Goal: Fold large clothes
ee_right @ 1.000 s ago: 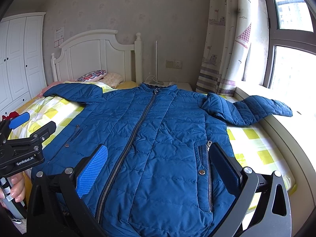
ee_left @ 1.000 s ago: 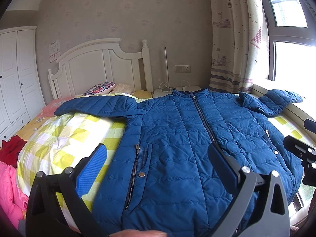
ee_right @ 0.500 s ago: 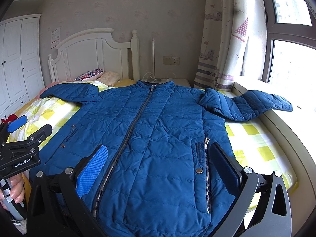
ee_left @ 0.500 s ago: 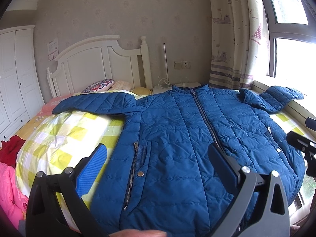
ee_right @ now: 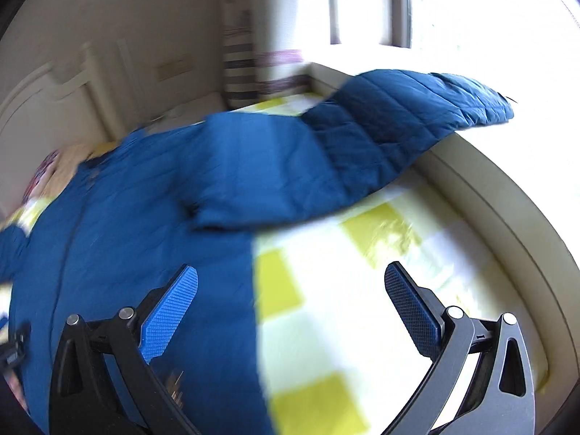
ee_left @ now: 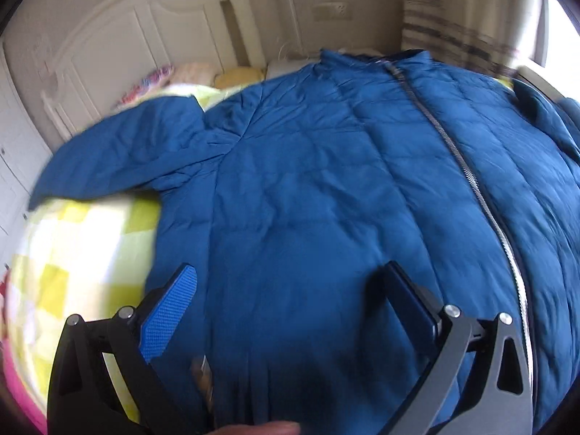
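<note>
The jacket (ee_left: 326, 188) lay flat on the bed (ee_right: 362, 290) ahead of both tools, left tool (ee_left: 290, 308) and right tool (ee_right: 291, 308) gaping empty; slippery padding could escape a shallow pinch.

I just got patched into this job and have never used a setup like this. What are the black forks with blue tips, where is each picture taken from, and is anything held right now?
There is no robot arm: a person holds a two-finger tool in each hand, and a camera on each tool looks out along its fingers.

Left wrist view: the left gripper, open, hangs above the big blue quilted zip-up jacket spread on the yellow-and-white checked bedspread.

Right wrist view: the right gripper, also open, is over the jacket's side edge, with one blue sleeve reaching onto the pale window ledge.

Nothing is held. Both pictures are motion-blurred.
</note>
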Available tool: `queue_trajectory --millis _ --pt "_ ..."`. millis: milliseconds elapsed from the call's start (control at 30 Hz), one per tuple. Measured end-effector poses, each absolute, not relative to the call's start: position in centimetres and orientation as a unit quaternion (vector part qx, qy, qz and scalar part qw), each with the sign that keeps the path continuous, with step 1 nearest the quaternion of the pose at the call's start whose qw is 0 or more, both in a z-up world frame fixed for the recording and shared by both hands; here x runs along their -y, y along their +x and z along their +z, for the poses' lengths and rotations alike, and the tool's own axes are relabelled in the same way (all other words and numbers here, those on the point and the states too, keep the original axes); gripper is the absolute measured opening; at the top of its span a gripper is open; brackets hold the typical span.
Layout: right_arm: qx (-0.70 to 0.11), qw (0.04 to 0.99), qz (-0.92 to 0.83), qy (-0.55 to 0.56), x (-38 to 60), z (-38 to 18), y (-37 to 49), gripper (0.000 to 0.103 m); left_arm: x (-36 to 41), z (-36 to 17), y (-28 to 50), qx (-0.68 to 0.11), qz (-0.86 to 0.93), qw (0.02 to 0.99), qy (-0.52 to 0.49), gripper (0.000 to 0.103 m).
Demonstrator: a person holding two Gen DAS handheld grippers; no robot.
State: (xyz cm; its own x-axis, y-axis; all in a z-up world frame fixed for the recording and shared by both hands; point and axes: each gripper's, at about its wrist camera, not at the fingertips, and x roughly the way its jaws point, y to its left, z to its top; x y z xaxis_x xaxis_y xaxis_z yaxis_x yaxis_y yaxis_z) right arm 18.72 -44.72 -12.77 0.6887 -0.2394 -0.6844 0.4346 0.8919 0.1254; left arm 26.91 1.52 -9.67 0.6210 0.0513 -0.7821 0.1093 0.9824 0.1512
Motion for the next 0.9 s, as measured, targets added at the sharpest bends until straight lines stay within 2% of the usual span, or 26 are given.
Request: queue_trajectory --millis 133,333,367,433,500,533,600,733,900 --pt "-0.341 0.898 -0.223 0.165 49.0 -12.7 22.2 0.099 -3.0 -10.5 29.2 -0.447 -0.037 0.893 0.032 0.101" --pt "-0.349 0.874 -0.265 0.211 54.2 -14.3 25.8 0.097 -2.9 -11.0 29.4 -0.449 -0.039 0.892 0.03 0.101" --pt "-0.345 0.874 -0.268 0.21 54.2 -14.3 26.2 0.092 -3.0 -11.0 29.4 -0.449 -0.04 0.892 0.028 0.101" --pt "-0.325 0.882 -0.28 0.195 54.1 -13.5 26.5 0.053 -2.9 -10.9 29.3 -0.451 -0.042 0.891 0.025 0.101" --pt "-0.275 0.9 -0.289 0.177 53.0 -11.7 26.0 0.029 -2.9 -10.9 29.3 -0.452 -0.041 0.891 0.027 0.101" --pt "-0.247 0.912 -0.283 0.162 52.1 -10.6 26.0 0.025 -2.8 -11.0 29.3 -0.452 -0.04 0.891 0.029 0.101" --pt "-0.213 0.938 -0.248 0.11 48.4 -8.0 26.0 0.023 -2.9 -11.0 29.3 -0.45 -0.04 0.891 0.029 0.101" --pt "-0.195 0.975 -0.103 0.036 39.4 -4.5 27.3 0.023 -3.0 -10.9 29.2 -0.449 -0.043 0.892 0.025 0.101" --pt "-0.252 0.963 0.086 -0.043 26.9 -5.9 28.9 0.023 -3.3 -10.8 29.1 -0.447 -0.051 0.893 0.016 0.101"
